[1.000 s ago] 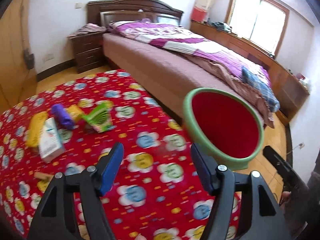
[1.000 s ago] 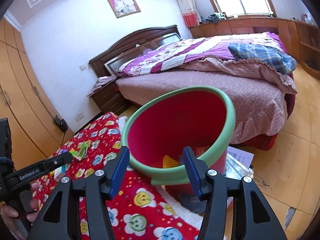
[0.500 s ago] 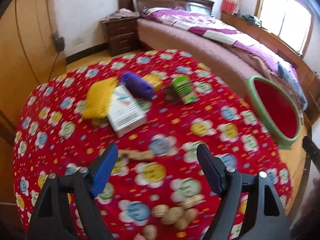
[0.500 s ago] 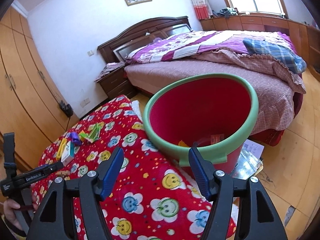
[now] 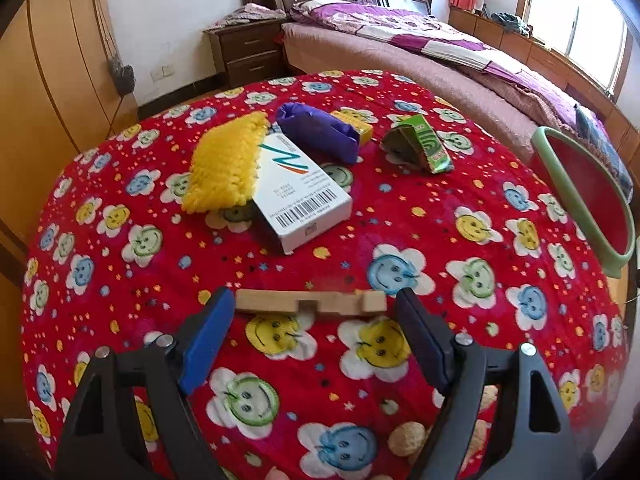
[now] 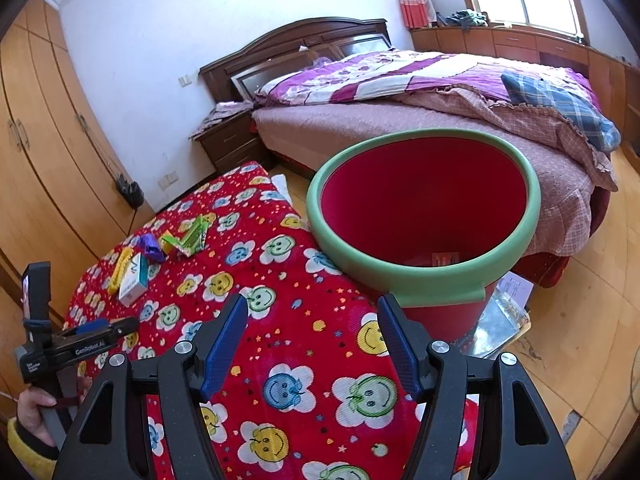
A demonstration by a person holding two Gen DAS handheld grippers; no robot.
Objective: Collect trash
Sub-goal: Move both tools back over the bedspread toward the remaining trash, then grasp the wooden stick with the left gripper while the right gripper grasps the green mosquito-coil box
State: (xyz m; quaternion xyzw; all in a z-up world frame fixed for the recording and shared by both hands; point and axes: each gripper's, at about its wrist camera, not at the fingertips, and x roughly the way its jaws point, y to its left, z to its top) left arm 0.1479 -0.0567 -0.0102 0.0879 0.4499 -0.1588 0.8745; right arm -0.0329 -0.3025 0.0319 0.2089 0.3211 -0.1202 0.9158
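Observation:
A notched wooden block point(image 5: 311, 303) lies on the red flowered table cloth point(image 5: 460, 184), just beyond the tips of my open left gripper point(image 5: 312, 320). Farther off lie a white carton point(image 5: 298, 194), a yellow fuzzy pad point(image 5: 226, 168), a purple wrapper point(image 5: 320, 132), a small yellow item point(image 5: 354, 126) and a crushed green box point(image 5: 420, 148). Walnuts point(image 5: 408, 436) lie under the gripper. The red bin with a green rim point(image 6: 424, 216) stands beside the table; my open, empty right gripper point(image 6: 314, 338) hovers near it. The left gripper also shows in the right wrist view point(image 6: 100, 330).
A bed point(image 6: 440, 96) stands behind the bin. A nightstand point(image 5: 248, 50) is at the far wall, wooden wardrobes point(image 6: 44, 160) to the left. Papers point(image 6: 504, 308) lie on the floor by the bin.
My left gripper has swung away from the bin and come down over the table toward the wooden block. My right gripper has pulled back a little from the bin and stays open.

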